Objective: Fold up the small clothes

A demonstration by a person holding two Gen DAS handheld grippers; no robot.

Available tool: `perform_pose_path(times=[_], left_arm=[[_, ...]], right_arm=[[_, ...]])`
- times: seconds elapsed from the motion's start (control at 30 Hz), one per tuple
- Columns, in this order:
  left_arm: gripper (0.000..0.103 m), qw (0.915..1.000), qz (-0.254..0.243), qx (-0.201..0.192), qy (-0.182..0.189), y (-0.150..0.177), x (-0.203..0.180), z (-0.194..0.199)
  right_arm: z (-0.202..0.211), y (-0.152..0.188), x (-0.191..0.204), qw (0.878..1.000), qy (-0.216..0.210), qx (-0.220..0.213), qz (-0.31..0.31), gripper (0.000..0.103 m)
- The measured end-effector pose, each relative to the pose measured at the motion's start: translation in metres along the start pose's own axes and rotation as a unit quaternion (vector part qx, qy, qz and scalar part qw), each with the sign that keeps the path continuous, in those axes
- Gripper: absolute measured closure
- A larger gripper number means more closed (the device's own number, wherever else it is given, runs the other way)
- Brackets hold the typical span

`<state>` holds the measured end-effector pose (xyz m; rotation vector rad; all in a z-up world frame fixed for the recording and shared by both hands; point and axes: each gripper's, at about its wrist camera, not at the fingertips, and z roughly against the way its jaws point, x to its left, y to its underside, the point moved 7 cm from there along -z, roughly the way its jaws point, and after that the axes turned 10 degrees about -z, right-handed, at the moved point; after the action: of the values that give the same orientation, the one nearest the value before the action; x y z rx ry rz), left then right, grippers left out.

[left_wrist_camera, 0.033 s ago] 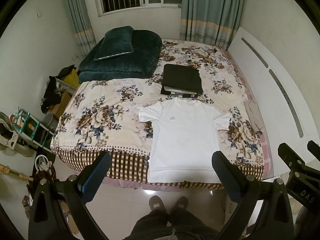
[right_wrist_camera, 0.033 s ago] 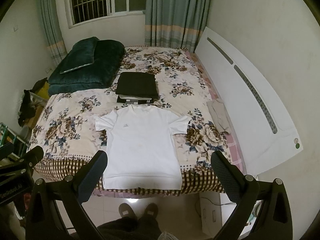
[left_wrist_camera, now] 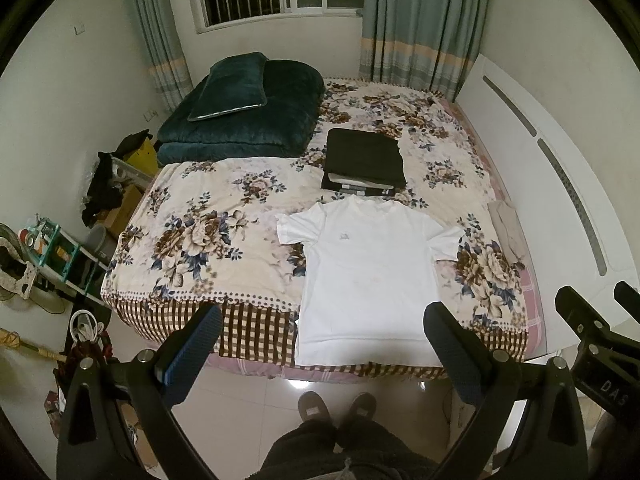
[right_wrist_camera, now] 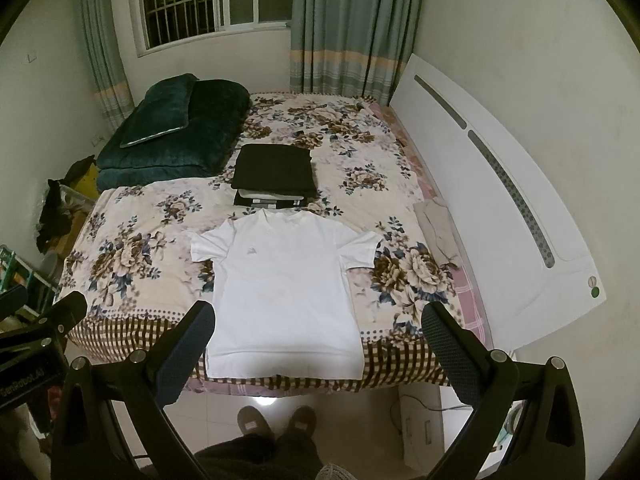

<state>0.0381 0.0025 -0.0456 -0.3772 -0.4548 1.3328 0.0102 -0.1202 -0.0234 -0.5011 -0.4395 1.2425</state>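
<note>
Nothing moved, white T-shirt (left_wrist_camera: 366, 276) (right_wrist_camera: 282, 292) lengthwise, collar away, left gripper (left_wrist_camera: 320, 336), right gripper (right_wrist_camera: 318, 330) wide.

A white T-shirt (right_wrist_camera: 286, 280) lies spread flat, front up, on a bed (right_wrist_camera: 132, 240) with a flowered cover, its hem at the near edge and its collar just short of a stack of folded dark clothes (right_wrist_camera: 274, 176). The right gripper (right_wrist_camera: 320, 320) is held above the floor at the foot of the bed with its jaws wide apart and nothing between them, and part of the left gripper (right_wrist_camera: 36, 328) shows at the left edge. A dark green quilt (right_wrist_camera: 188, 136) with a pillow (right_wrist_camera: 160, 110) on it sits at the far left corner, a beige cloth (right_wrist_camera: 438, 232) lies by the white headboard (right_wrist_camera: 492, 200), and the person's slippers (right_wrist_camera: 276, 420) stand on the tiles below.
</note>
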Motion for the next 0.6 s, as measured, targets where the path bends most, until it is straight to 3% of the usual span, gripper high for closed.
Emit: perform_pose_path(times=[0.6], left_arm=[[0.0,1.0,0.001,-0.004,0.0,0.002,0.003,0.003]], right_arm=[[0.008,-0.006,0.003,1.0,0.0,-0.002,0.0,0.0]])
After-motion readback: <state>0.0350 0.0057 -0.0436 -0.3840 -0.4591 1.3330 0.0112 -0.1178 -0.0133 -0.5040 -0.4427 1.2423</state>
